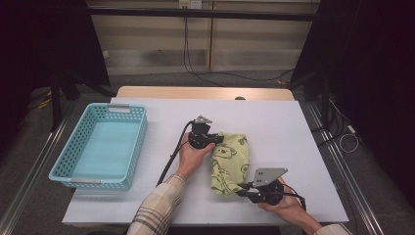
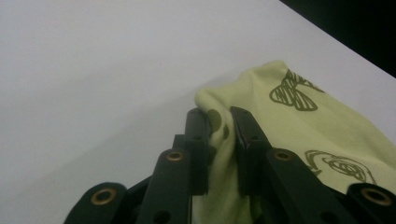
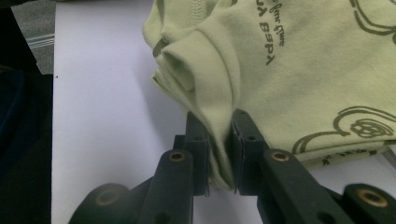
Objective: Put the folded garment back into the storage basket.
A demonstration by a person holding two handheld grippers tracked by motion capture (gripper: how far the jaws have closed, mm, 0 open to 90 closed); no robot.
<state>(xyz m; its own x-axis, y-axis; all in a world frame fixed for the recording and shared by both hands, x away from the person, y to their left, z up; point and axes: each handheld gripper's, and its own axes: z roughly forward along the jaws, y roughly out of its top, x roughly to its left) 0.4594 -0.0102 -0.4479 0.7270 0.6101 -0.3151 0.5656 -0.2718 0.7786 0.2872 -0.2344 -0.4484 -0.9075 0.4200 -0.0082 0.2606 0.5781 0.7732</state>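
Note:
A folded yellow-green garment [image 1: 230,161] printed with dark koala drawings lies on the white table [image 1: 293,132]. My left gripper [image 1: 218,140] is at the garment's far left corner. In the left gripper view its jaws [image 2: 222,116] pinch a raised fold of the cloth [image 2: 303,130]. My right gripper [image 1: 241,188] is at the garment's near right edge. In the right gripper view the right gripper [image 3: 219,123] is shut on a thick folded hem of the cloth [image 3: 289,70]. A hand holds each gripper, and a plaid sleeve shows on the left arm.
A light-blue plastic basket [image 1: 138,142] stands on the table's left side, a hand's width from the left gripper. Bare white tabletop lies beyond and to the right of the garment. The table's near edge runs just below the right hand.

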